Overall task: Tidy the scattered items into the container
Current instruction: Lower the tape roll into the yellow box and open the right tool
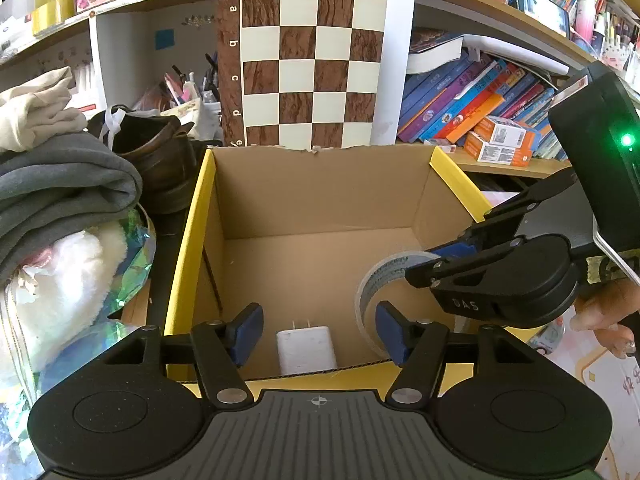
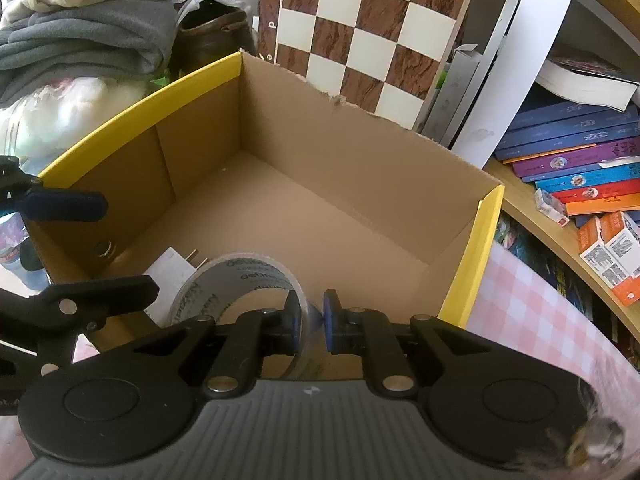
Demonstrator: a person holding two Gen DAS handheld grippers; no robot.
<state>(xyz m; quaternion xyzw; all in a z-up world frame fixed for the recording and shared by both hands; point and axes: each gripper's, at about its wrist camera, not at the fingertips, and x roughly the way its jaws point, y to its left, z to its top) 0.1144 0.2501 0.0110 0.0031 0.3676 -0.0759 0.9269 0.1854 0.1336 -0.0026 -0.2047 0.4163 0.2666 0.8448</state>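
step: right gripper [image 2: 316,322] gripping tape [image 2: 240,280], lowering into box [image 2: 486,216] | left gripper [image 1: 316,334] hanging open above charger [image 1: 306,350] | next: releasing tape

A chessboard [image 1: 310,64] leans upright against the shelf. Books [image 1: 472,108] lie stacked at its right; folded grey cloth [image 1: 60,184] and a brown shoe [image 1: 160,156] sit left

You can read the chessboard [image 1: 308,64] leaning behind the cardboard box: its brown border shows the numbers 1, 2, 3 and 4 along the top and the letters a, b, c, d and e down the left side. On your right gripper's [image 1: 460,264] black housing, raised letters look like "DAS". The roll of clear tape [image 2: 240,284] carries repeated printing, seen upside down, that appears to read "deli". The book spines [image 1: 472,100] are too small to make out.
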